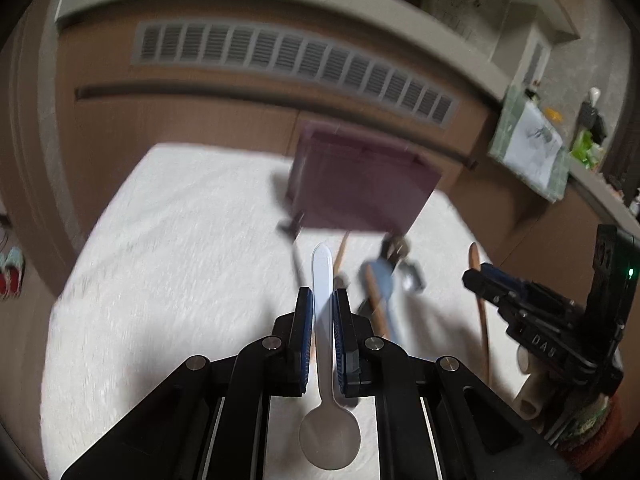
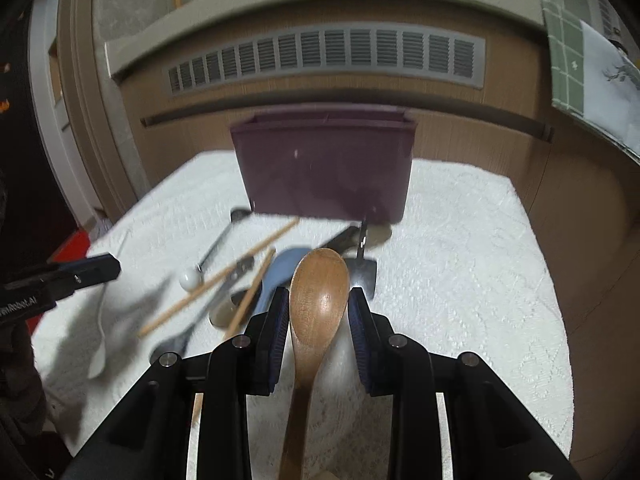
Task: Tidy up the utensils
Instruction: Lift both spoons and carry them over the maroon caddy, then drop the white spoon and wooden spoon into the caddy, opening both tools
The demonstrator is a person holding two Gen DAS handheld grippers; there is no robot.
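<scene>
My left gripper (image 1: 322, 300) is shut on a white plastic spoon (image 1: 323, 276), handle pointing forward, bowl back near the camera. It also shows in the right wrist view (image 2: 100, 320), hanging from the left gripper (image 2: 108, 267). My right gripper (image 2: 319, 300) is shut on a wooden spoon (image 2: 318, 292), bowl forward; the left wrist view shows it too (image 1: 480, 304) with the right gripper (image 1: 480, 276). A dark purple utensil holder (image 2: 324, 164) stands on the white cloth (image 2: 460, 280) ahead of both; it also shows in the left wrist view (image 1: 360, 184).
A loose pile lies on the cloth before the holder: wooden chopsticks (image 2: 224, 276), a blue spoon (image 2: 284, 268), a metal spatula (image 2: 364, 268), a dark ladle (image 2: 216, 244). A brown cabinet with a vent grille (image 2: 328, 56) stands behind the table.
</scene>
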